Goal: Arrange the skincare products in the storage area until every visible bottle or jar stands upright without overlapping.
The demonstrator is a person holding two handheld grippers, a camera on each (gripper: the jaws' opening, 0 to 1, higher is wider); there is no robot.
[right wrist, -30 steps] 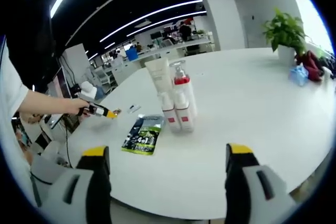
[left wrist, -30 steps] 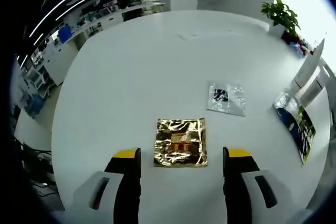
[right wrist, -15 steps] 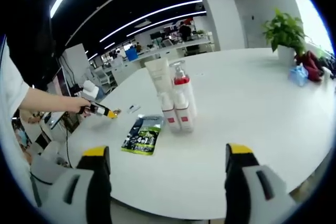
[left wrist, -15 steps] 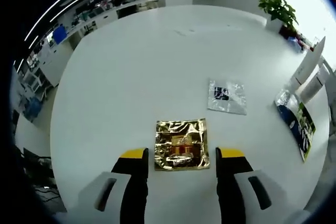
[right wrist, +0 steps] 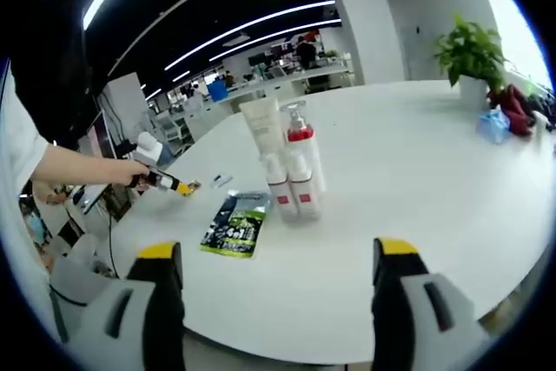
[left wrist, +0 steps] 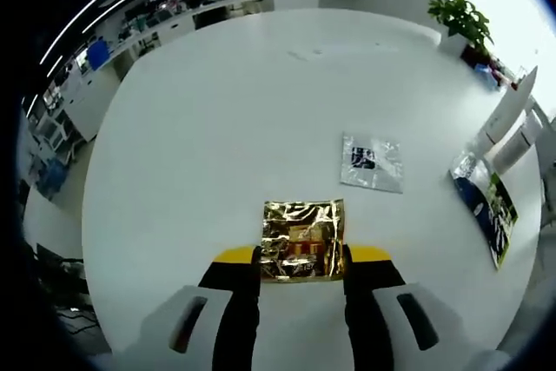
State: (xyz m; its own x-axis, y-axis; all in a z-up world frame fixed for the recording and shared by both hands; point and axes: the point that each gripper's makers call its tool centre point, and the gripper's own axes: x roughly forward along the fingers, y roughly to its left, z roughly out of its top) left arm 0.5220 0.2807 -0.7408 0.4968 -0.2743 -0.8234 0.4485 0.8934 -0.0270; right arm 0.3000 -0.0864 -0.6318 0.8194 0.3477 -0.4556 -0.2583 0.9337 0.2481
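We count three flat sachets on the white table (left wrist: 217, 110): one gold sachet (left wrist: 302, 239), one silver sachet (left wrist: 373, 162), one green sachet (left wrist: 483, 211). Our left gripper (left wrist: 301, 256) has its jaws pressed against both side edges of the gold one, which lies flat. Our right gripper (right wrist: 274, 254) is wide open, holding nothing; four bottles (right wrist: 291, 171) stand upright together well ahead of it.
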